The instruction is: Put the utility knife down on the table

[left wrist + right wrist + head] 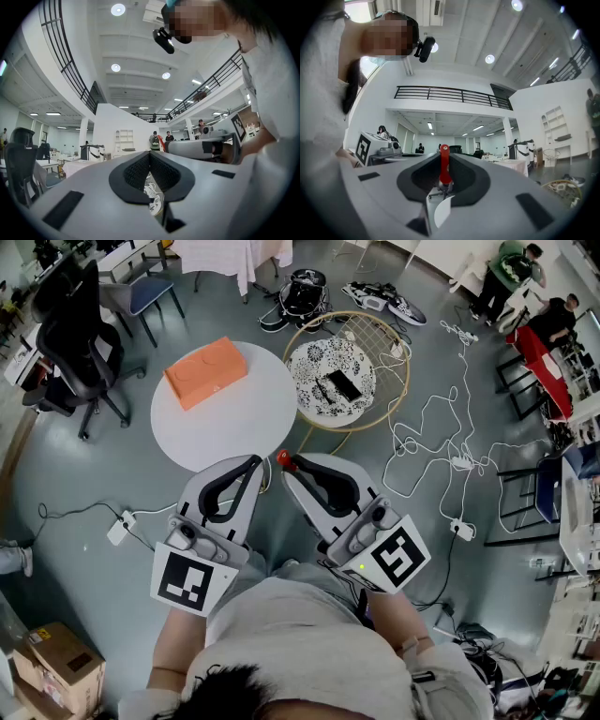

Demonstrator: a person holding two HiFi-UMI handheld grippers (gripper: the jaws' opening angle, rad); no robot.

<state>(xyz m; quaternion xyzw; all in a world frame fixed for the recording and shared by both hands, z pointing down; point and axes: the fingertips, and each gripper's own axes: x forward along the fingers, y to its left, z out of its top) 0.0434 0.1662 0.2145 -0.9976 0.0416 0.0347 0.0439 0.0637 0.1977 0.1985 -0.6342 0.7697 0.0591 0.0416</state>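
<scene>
In the head view a red utility knife (284, 458) pokes out from the tip of my right gripper (290, 465), which is shut on it. It hangs just off the near edge of the round white table (234, 423). In the right gripper view the knife (444, 165) stands upright between the dark pads. My left gripper (254, 465) is level with the right one, its tip over the table's near edge. In the left gripper view its tips (150, 154) meet, with nothing between them. Both grippers are held close to the person's body.
An orange box (206, 372) lies on the white table's far left. To the right stands a gold wire-frame table (401, 352) with a patterned top and a black device (343, 385). A black office chair (73, 343) is at left. White cables (439, 448) cross the floor at right.
</scene>
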